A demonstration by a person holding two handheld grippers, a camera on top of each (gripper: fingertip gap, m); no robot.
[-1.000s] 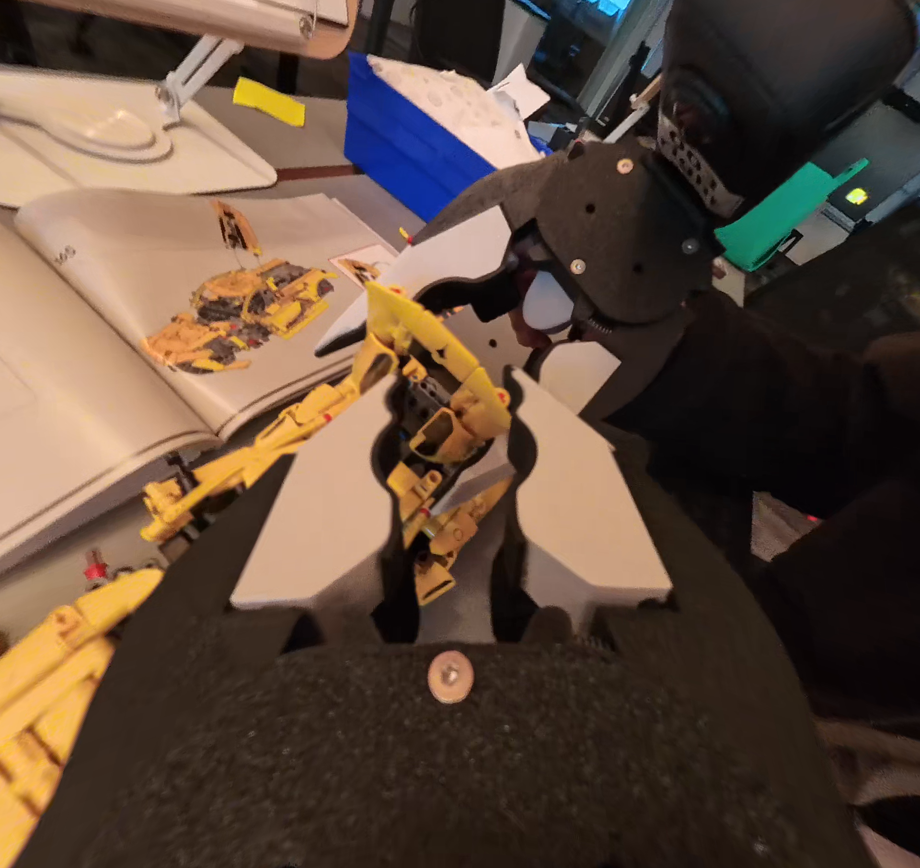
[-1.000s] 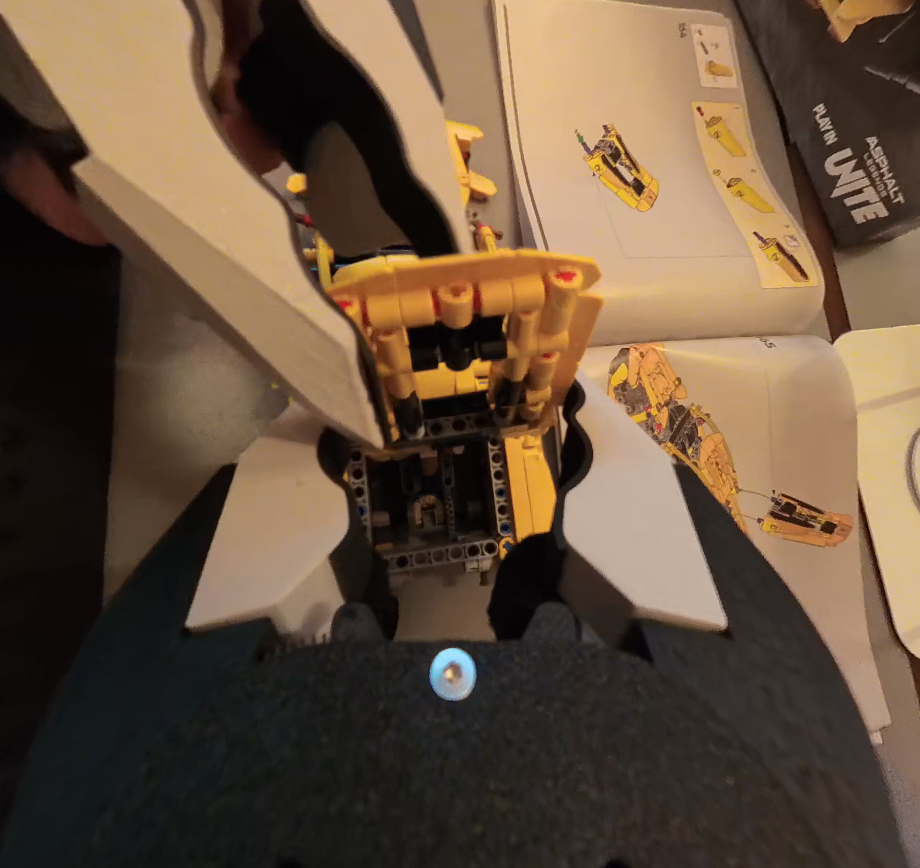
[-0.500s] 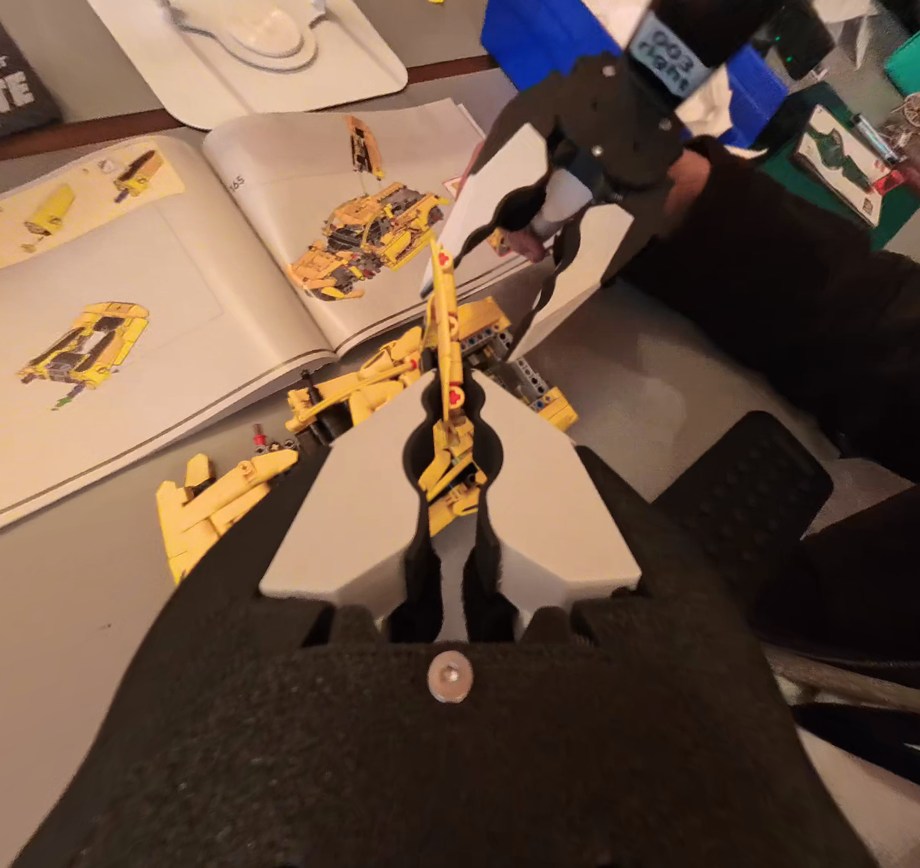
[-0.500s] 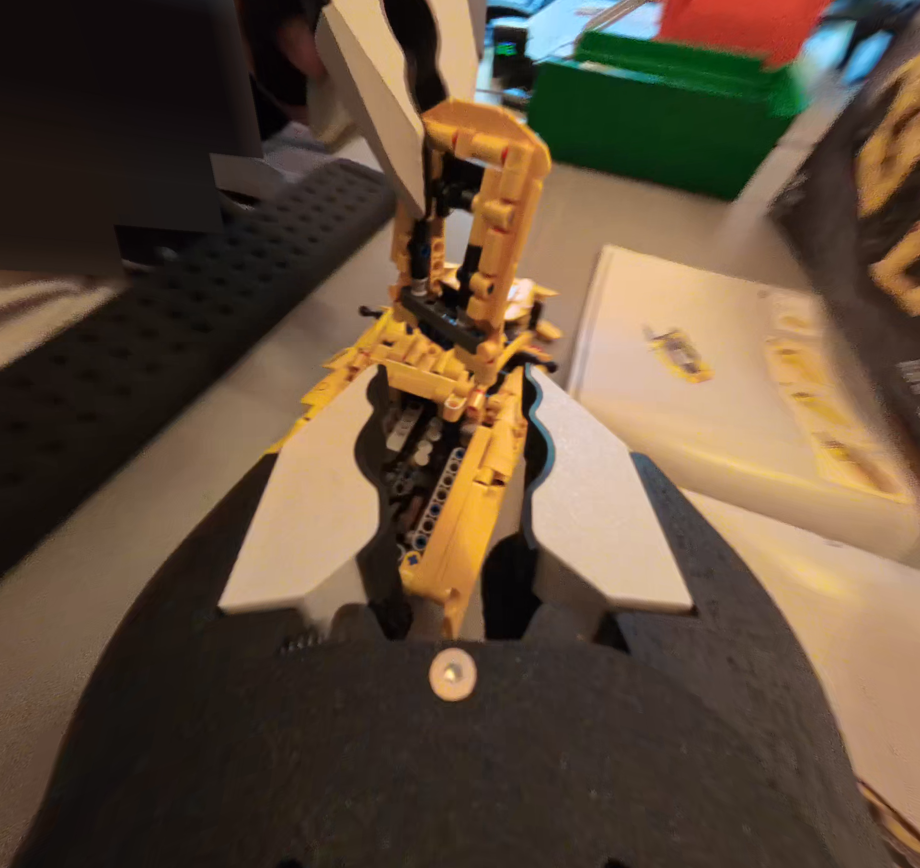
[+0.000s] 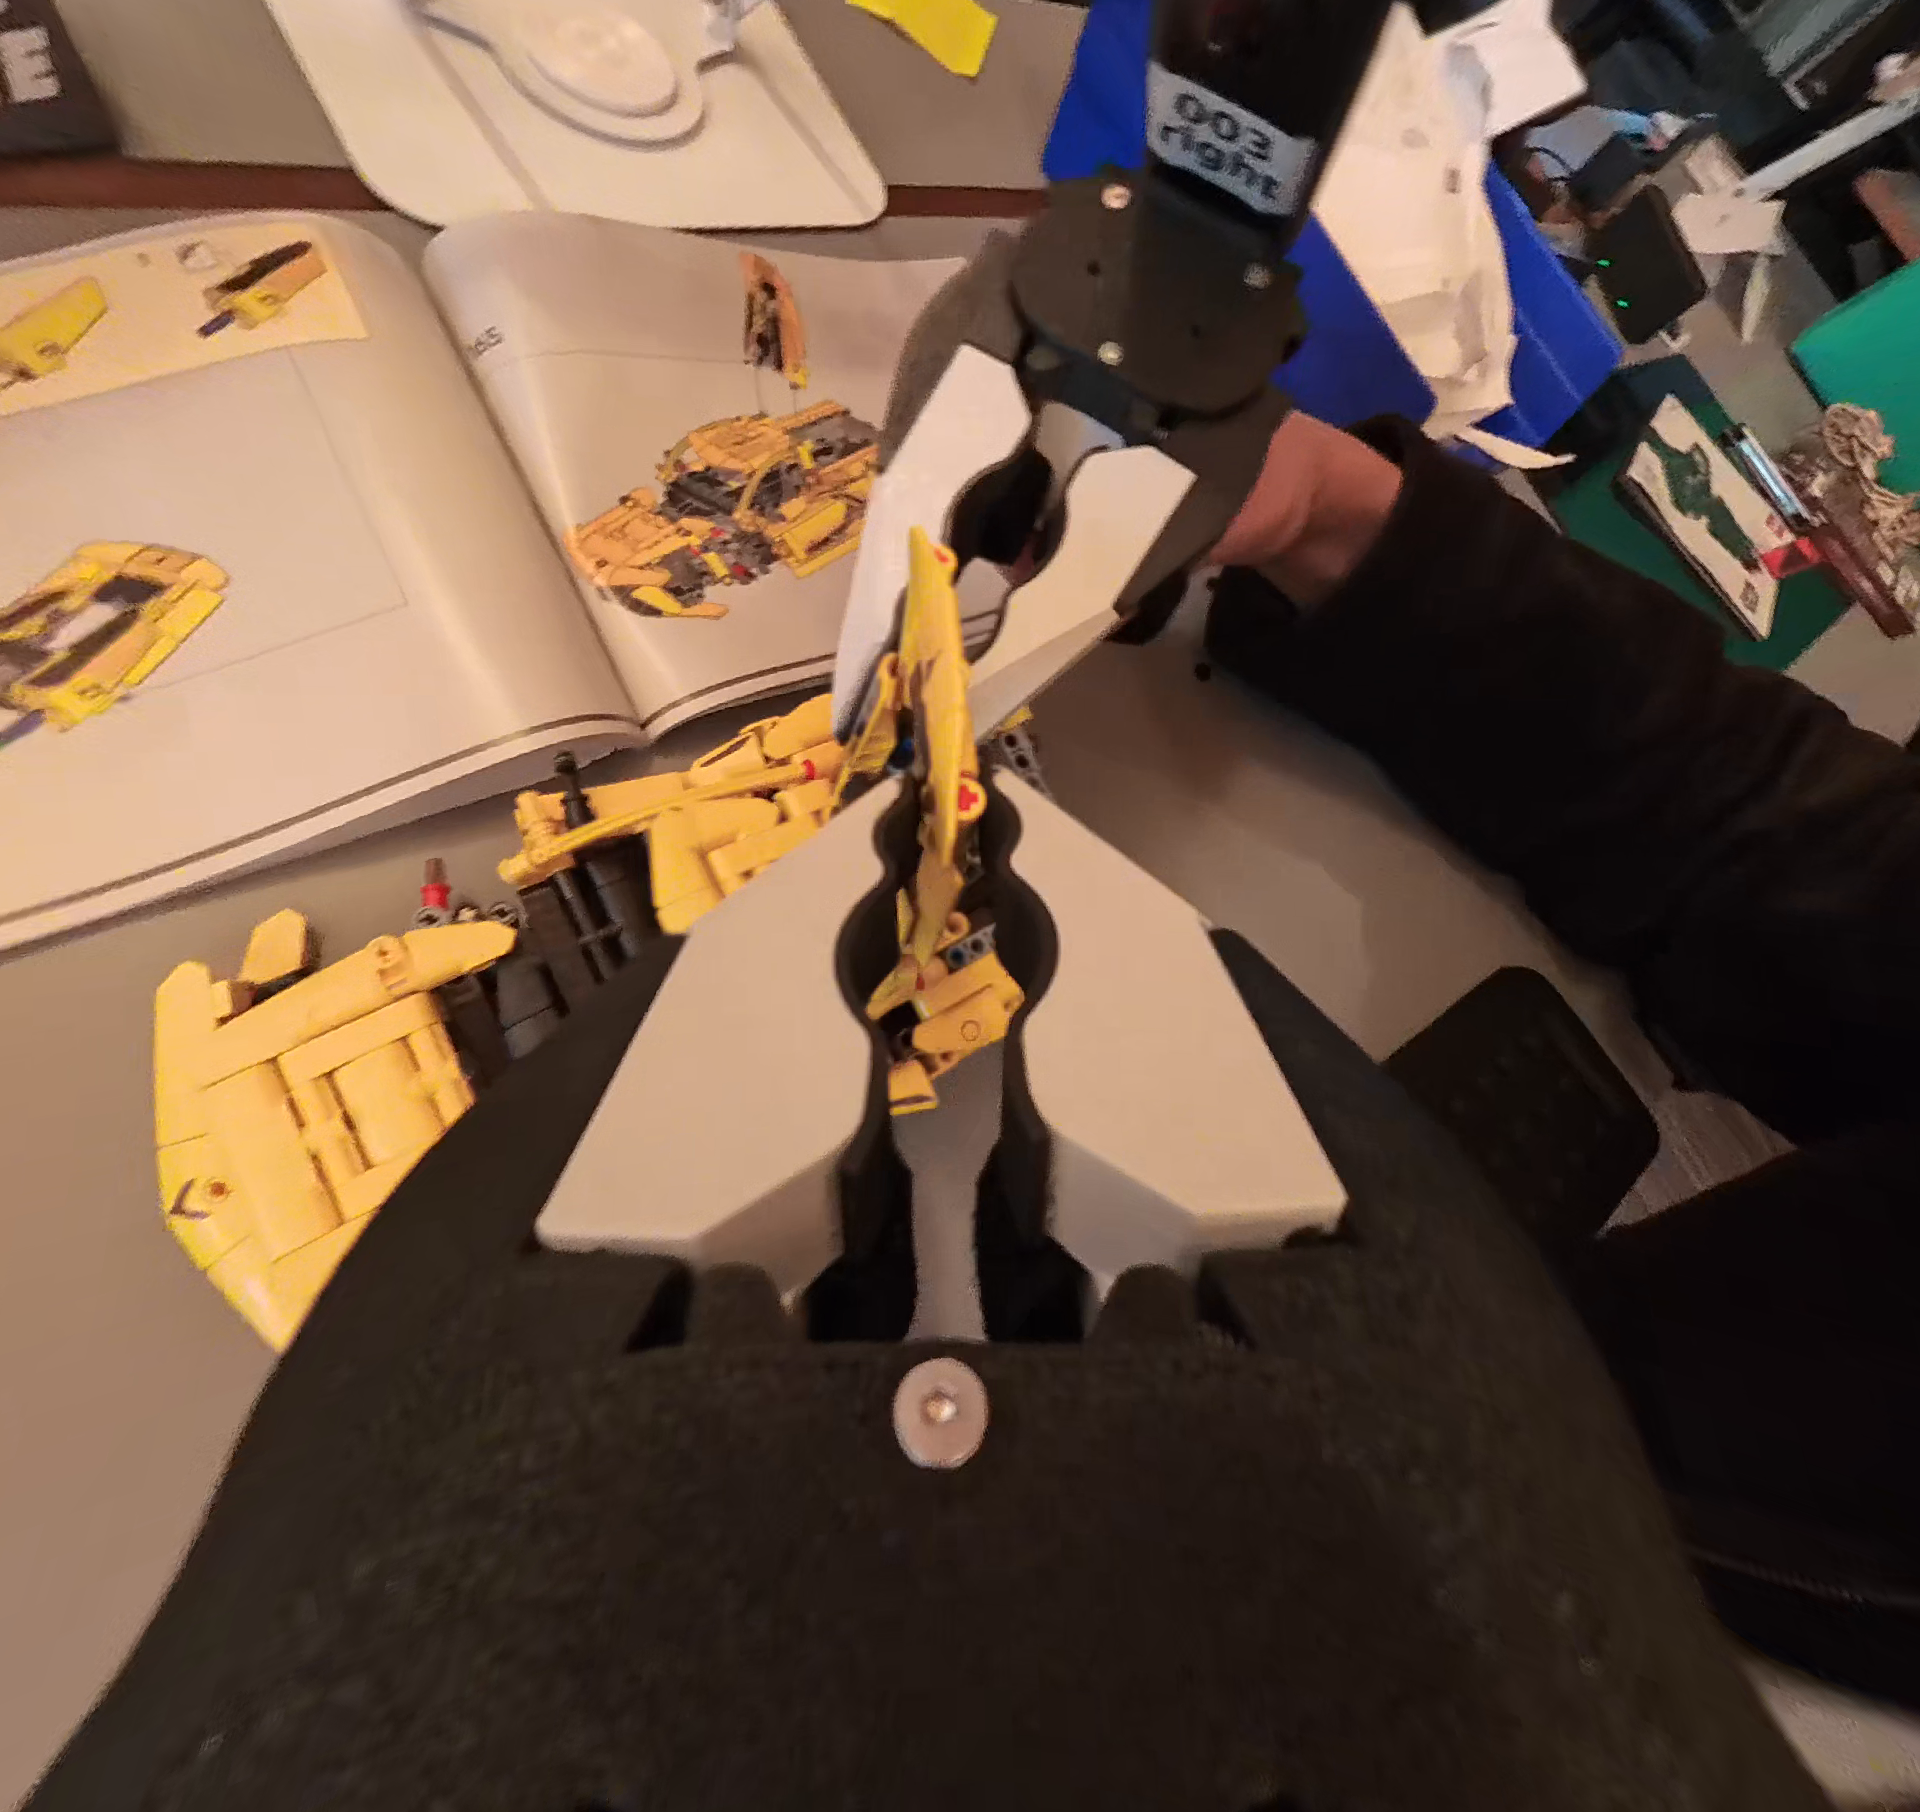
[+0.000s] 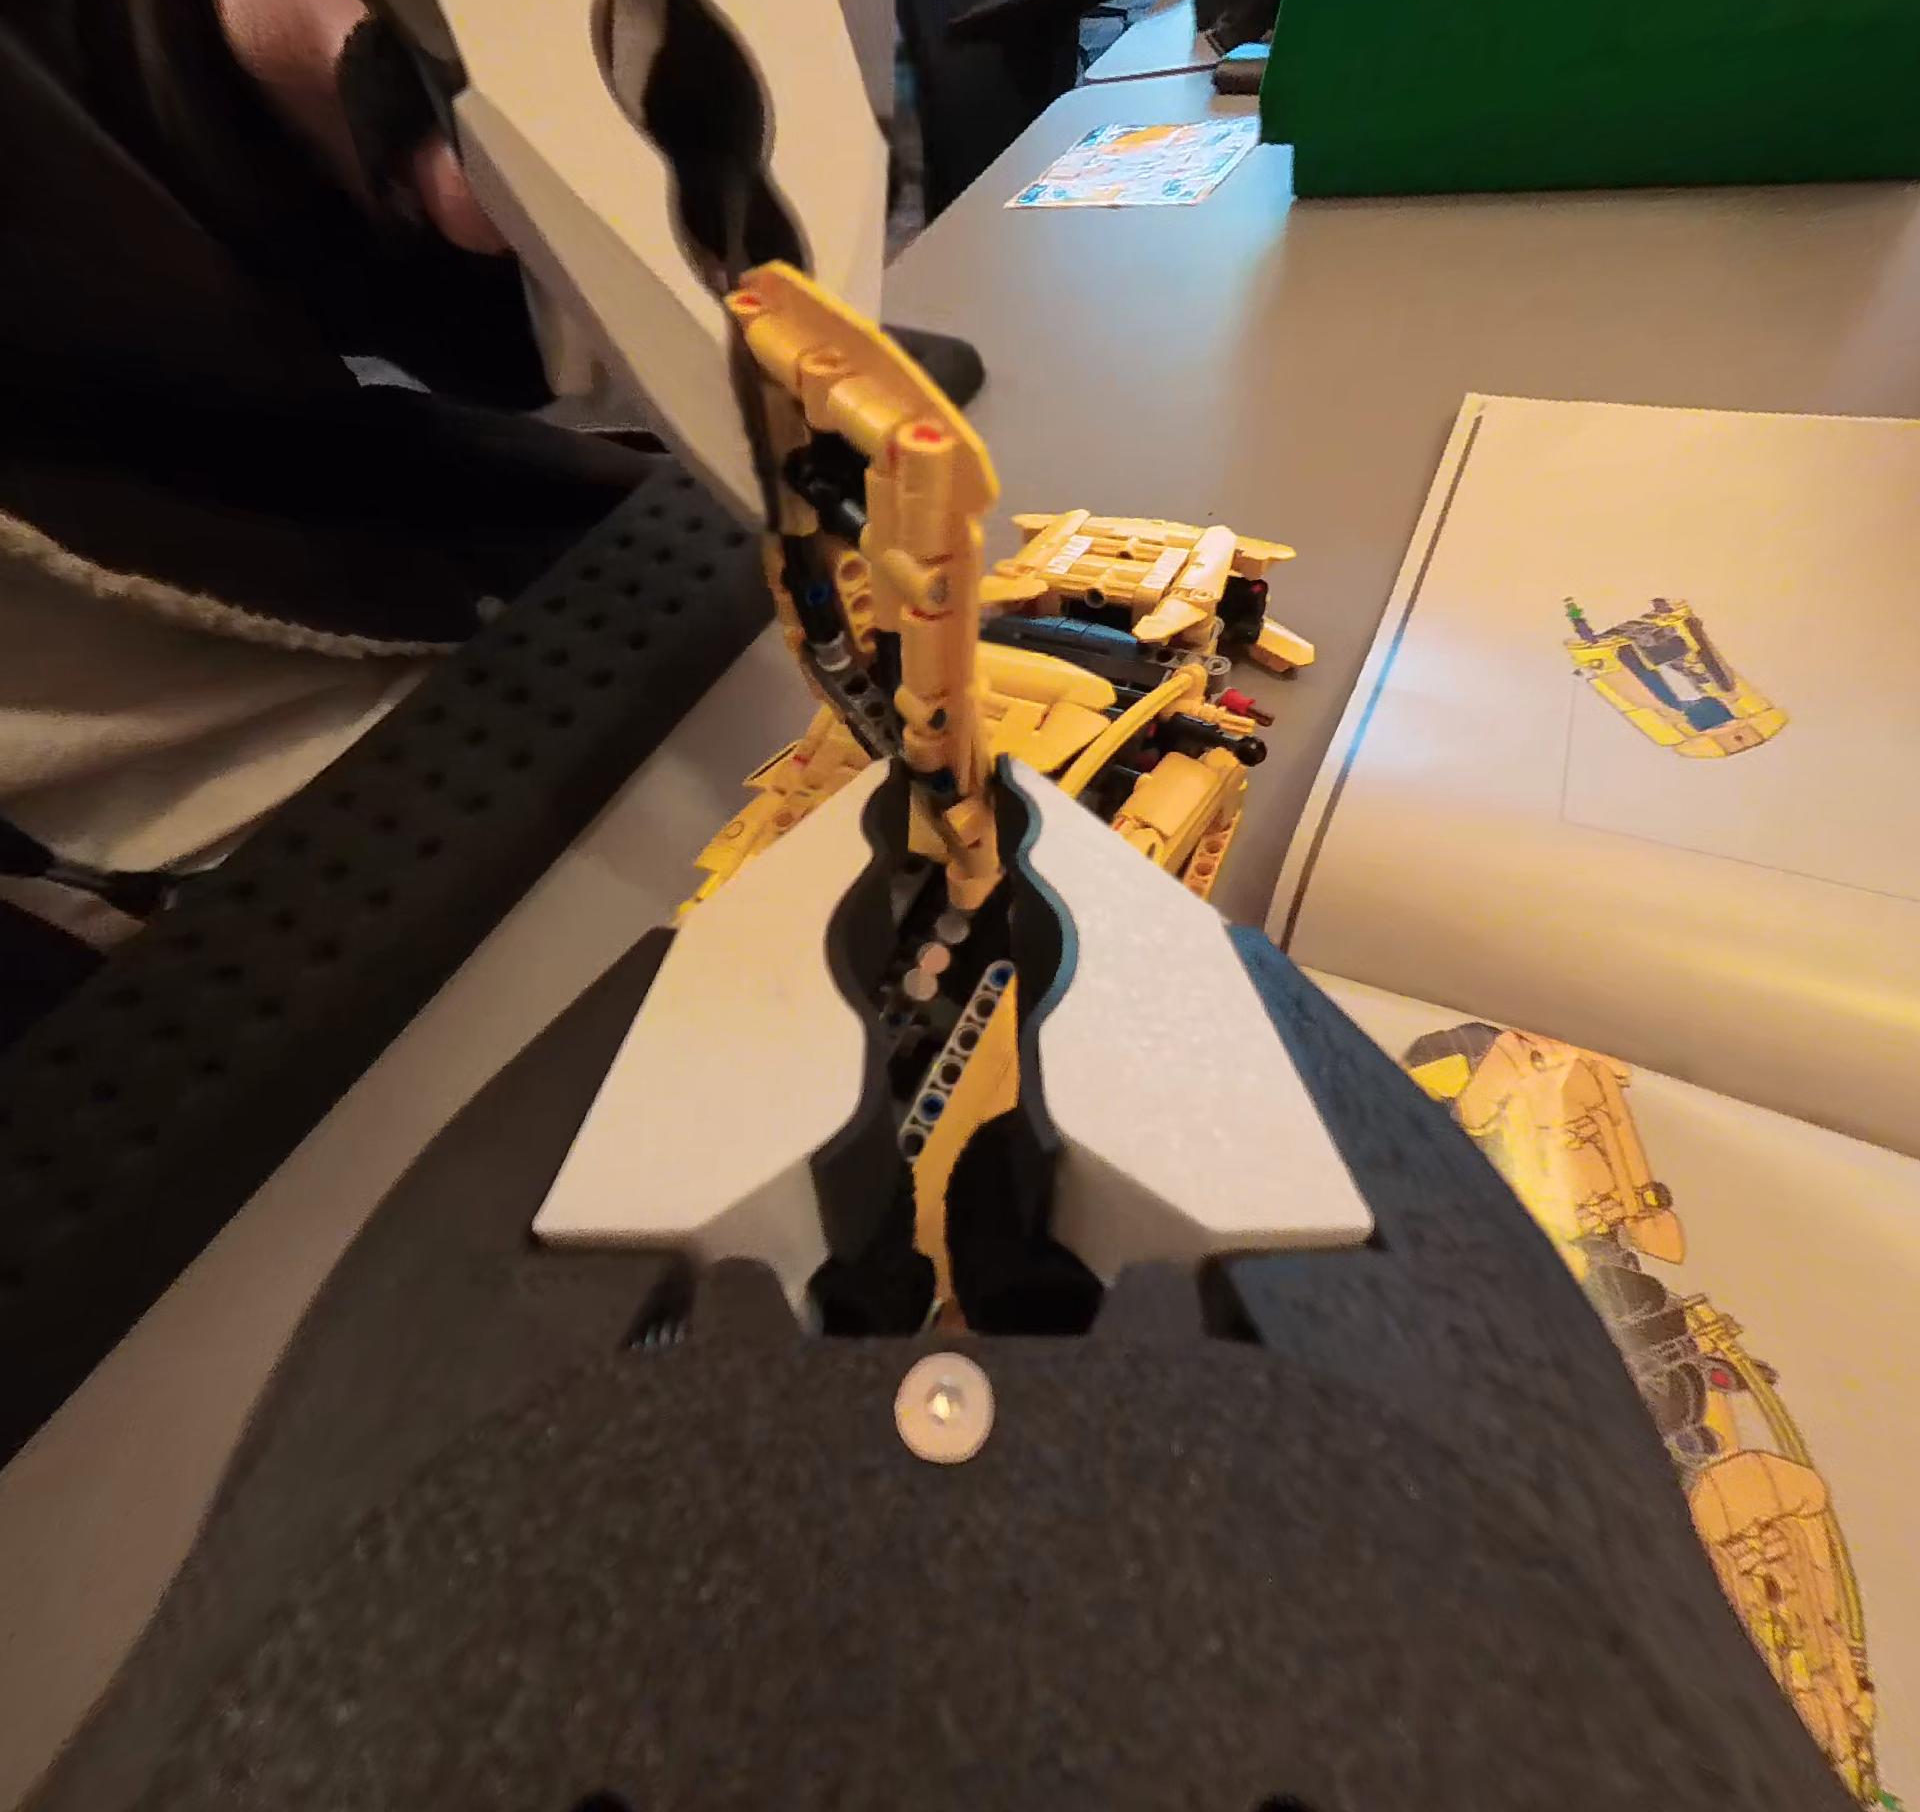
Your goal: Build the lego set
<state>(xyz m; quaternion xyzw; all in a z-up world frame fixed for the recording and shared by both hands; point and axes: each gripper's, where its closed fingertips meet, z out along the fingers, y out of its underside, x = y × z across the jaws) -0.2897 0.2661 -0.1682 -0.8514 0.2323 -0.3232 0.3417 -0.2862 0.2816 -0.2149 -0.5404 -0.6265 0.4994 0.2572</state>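
A flat yellow-and-black lego sub-assembly is held edge-on in the air between both grippers. My left gripper is shut on its lower end. My right gripper comes down from above and pinches its far end. In the right wrist view my right gripper is shut on the sub-assembly, and the left gripper grips its top. The partly built yellow car model lies on the grey table below, and it also shows in the right wrist view.
An open instruction book lies left of the model, also seen in the right wrist view. A white lamp base, blue box, green box, sticker sheet and black perforated pad surround the work area. Some 5 cm of space lies between my two pairs of fingers.
The sub-assembly has turned from face-on to edge-on between the grippers. Both grippers' jaws have narrowed on it. Both views have swung, and the model on the table now shows below.
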